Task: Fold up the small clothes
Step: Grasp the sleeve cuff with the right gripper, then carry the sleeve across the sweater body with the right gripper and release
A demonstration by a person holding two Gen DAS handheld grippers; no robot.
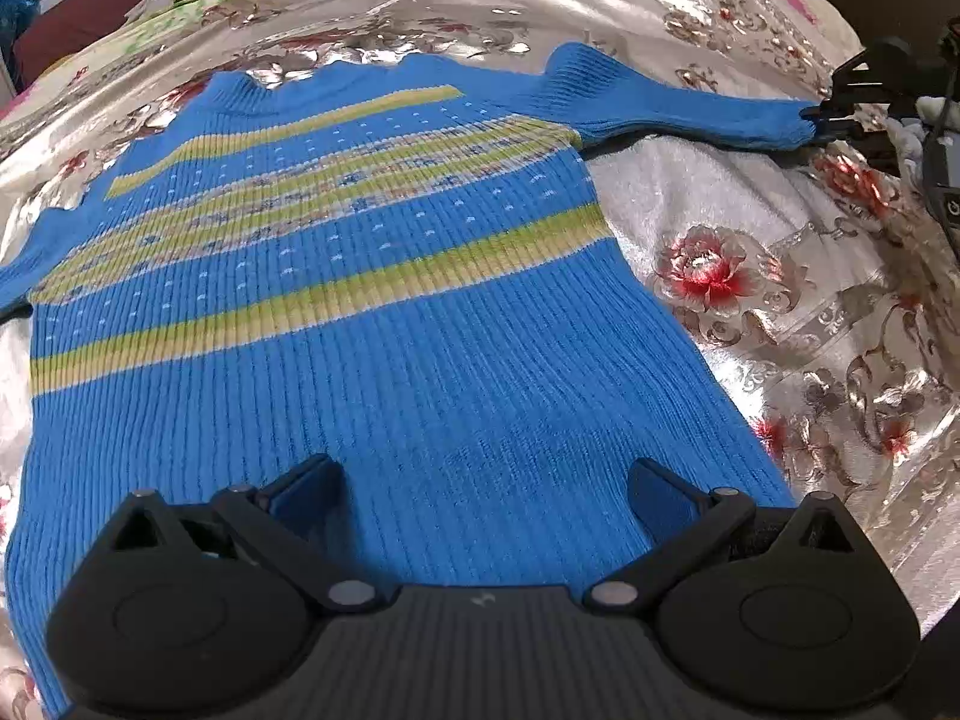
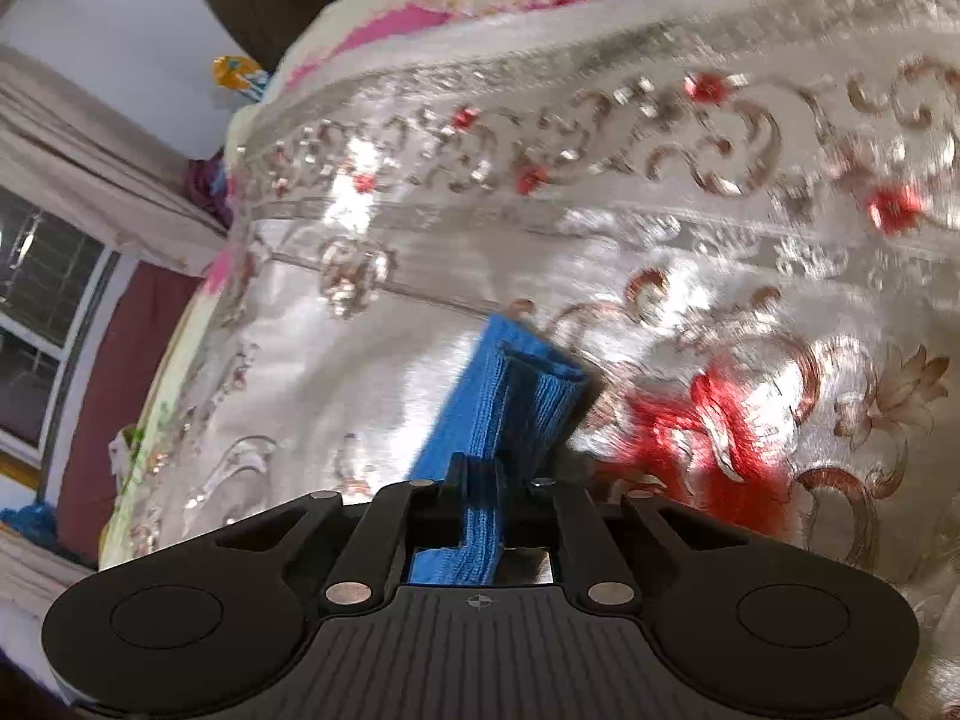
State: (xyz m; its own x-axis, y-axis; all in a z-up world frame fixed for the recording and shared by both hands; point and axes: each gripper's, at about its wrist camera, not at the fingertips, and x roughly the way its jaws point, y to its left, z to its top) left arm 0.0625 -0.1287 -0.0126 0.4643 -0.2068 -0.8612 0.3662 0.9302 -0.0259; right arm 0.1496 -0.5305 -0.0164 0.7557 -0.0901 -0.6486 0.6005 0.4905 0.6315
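A small blue ribbed sweater (image 1: 372, 372) with yellow-green stripes lies flat on a shiny floral bedspread (image 1: 780, 300). My left gripper (image 1: 483, 480) is open, its fingers apart over the sweater's lower hem. The sweater's right sleeve (image 1: 690, 105) stretches out to the right, where my right gripper (image 1: 840, 102) holds its cuff. In the right wrist view my right gripper (image 2: 501, 420) is shut on the blue sleeve cuff (image 2: 528, 384) just above the bedspread (image 2: 660, 210). The left sleeve runs off the left edge.
The bedspread covers the bed all around the sweater, with a red flower pattern (image 1: 708, 270). A pink and cream blanket (image 2: 480, 6) lies at the far edge. A window (image 2: 42, 288), curtain (image 2: 90, 162) and maroon wall stand beyond the bed.
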